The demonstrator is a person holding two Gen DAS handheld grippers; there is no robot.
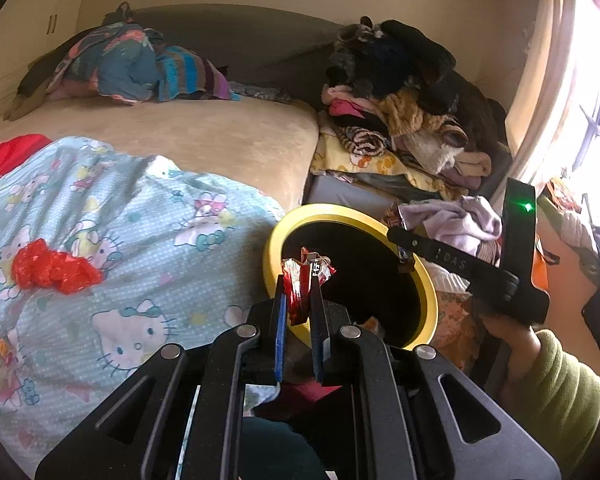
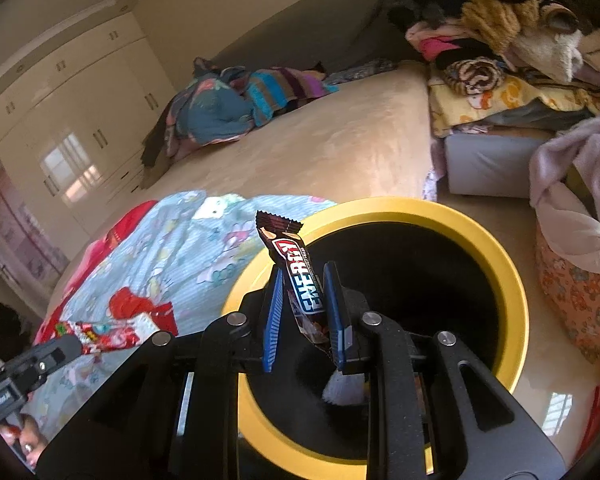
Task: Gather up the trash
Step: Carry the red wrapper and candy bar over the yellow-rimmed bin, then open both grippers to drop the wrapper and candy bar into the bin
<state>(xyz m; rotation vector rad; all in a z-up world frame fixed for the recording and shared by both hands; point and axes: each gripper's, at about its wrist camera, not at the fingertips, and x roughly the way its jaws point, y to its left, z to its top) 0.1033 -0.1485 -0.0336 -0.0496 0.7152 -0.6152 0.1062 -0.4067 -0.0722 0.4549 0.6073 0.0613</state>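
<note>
Left gripper (image 1: 300,300), near centre of the left wrist view: blue-padded fingers (image 1: 281,320) drawn together and clamped on a crumpled red wrapper (image 1: 300,284), held upright just in front of the near rim of the yellow-rimmed bin (image 1: 430,280). Right gripper (image 2: 304,300), near centre of the right wrist view: fingers (image 2: 274,312) closed on a dark snack-bar wrapper (image 2: 296,276) printed "ENERGY", standing upright and tilted slightly left, its crimped top end above the far-left part of the bin rim (image 2: 512,276). Same right gripper seen from the left wrist view as a black frame with a green light (image 1: 526,206) at right, held by a hand (image 1: 500,328) in a green sleeve (image 1: 568,396), its fingertips at the far-right rim of the bin. Bin interior black; something pale at the bottom, partly hidden by the right gripper.

Left of the bin: a light-blue cartoon-cat quilt (image 1: 112,240) on the near part of the bed (image 1: 220,136), with a scrap of crumpled red plastic (image 1: 52,268) lying on it and another printed red wrapper (image 2: 104,334) near the quilt's left edge. Far end of the bed: a heap of patterned blankets (image 1: 140,68). Far right, beside the bed: a tall pile of clothes (image 1: 412,112) on a grey box. Right of the bin: a lilac cloth (image 1: 452,220) and a floral fabric basket (image 2: 576,300). Far left: cream wardrobe doors (image 2: 72,120). Far right: a bright window (image 1: 596,120).
</note>
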